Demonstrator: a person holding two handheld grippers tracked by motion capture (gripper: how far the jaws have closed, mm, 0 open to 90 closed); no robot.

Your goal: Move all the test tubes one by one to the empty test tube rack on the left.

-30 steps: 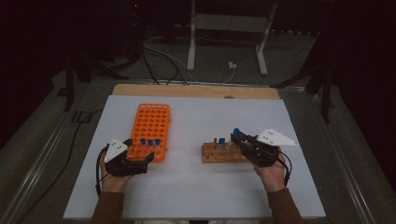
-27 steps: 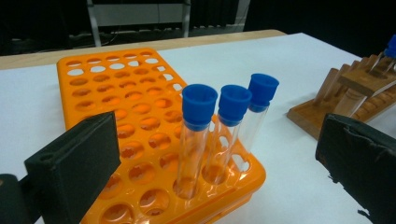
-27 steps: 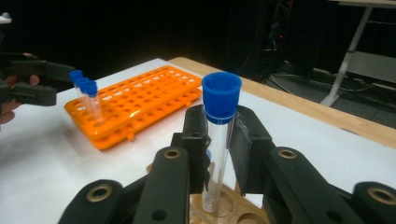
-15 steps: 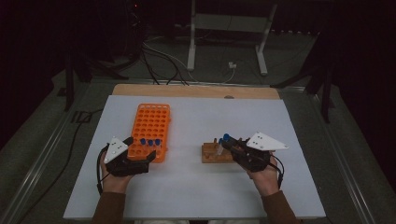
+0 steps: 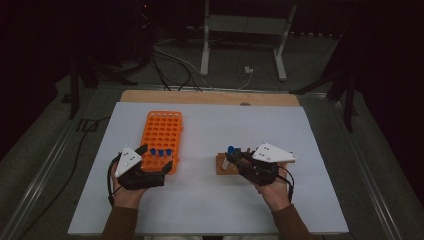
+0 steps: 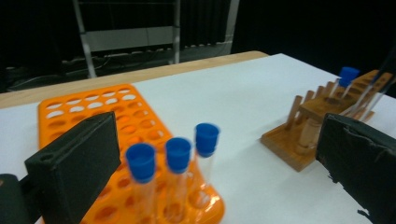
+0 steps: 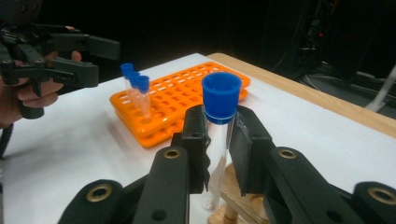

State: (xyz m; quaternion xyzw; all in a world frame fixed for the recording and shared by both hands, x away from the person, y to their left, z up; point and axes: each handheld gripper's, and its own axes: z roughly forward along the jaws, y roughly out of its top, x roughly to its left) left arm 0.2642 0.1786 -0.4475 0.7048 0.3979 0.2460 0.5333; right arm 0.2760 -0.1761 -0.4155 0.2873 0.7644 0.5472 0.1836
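My right gripper (image 7: 219, 144) is shut on a clear test tube (image 7: 218, 154) with a blue cap, held upright just above the wooden rack (image 7: 233, 198). From above, that gripper (image 5: 236, 159) sits at the rack's (image 5: 222, 166) right end, with the tube's cap (image 5: 231, 149) over it. My left gripper (image 5: 154, 161) is open at the near end of the orange rack (image 5: 162, 127). Three blue-capped tubes (image 6: 168, 158) stand there in the orange rack (image 6: 93, 112), ahead of the wide-apart jaws of the left gripper (image 6: 212, 154).
The white table top (image 5: 210, 205) ends in a wooden strip (image 5: 210, 97) at the far side. Beyond it stand a metal stand (image 5: 245, 30) and cables on the dark floor. The wooden rack (image 6: 299, 140) lies to the right of the orange one.
My right gripper has carried the tube to the left and nearer, over the wooden rack. The left gripper has risen a little at the orange rack's near end.
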